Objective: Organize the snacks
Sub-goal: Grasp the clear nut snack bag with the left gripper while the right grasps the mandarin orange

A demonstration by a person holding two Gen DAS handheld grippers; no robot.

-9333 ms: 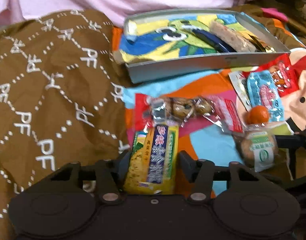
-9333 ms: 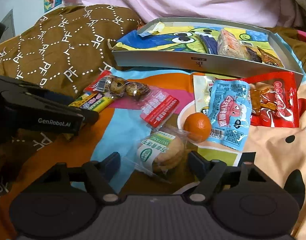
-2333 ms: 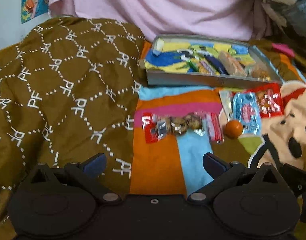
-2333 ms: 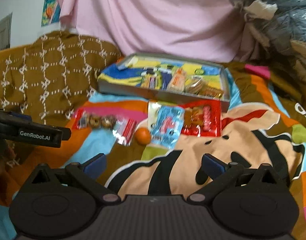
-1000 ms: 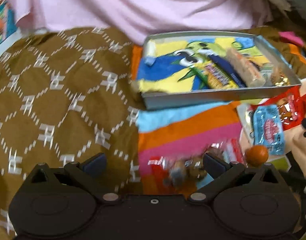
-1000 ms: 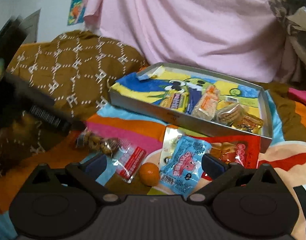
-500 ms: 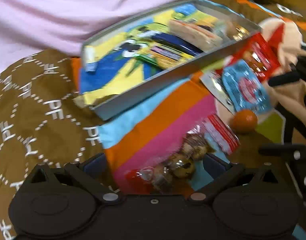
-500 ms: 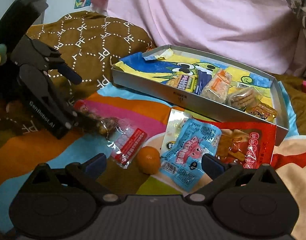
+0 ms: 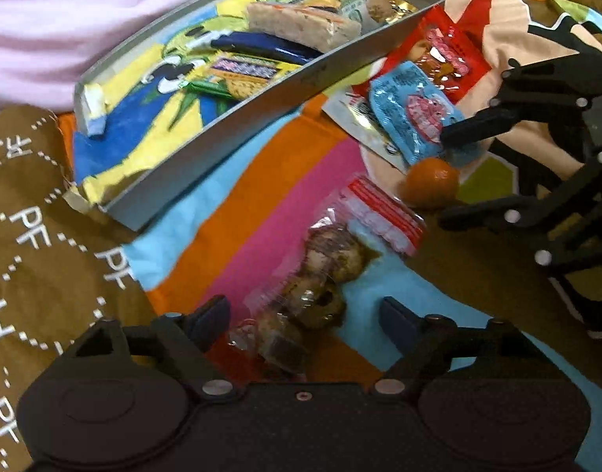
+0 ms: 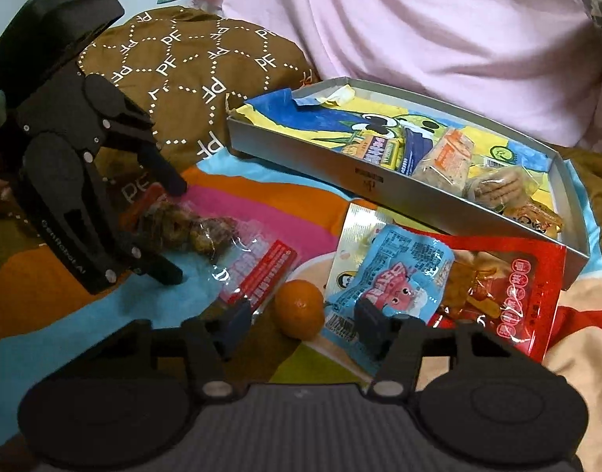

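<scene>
On the bed's patchwork cover (image 10: 238,204), snack stock as follows. Grey tray (image 10: 340,165) against the pink sheet (image 10: 419,31): holds a yellow bar (image 10: 373,149), a wafer pack (image 10: 444,159), a biscuit pack (image 10: 493,187). Loose items in front of the tray: red pouch (image 10: 513,283), blue sachet (image 10: 395,275) lying over its edge, mandarin (image 10: 299,308), clear cookie bag (image 9: 320,279).

My left tongs (image 9: 301,314): jaws just been narrowing, cookie bag between them, pads not yet seen pressing on it; right-wrist view shows both fingers straddling the bag's dark end.

My right tongs (image 10: 301,324): jaws just been narrowing, mandarin between them, a gap visible either side, so not gripped.

Brown PF-print quilt (image 10: 183,63) lies beside the tray.
</scene>
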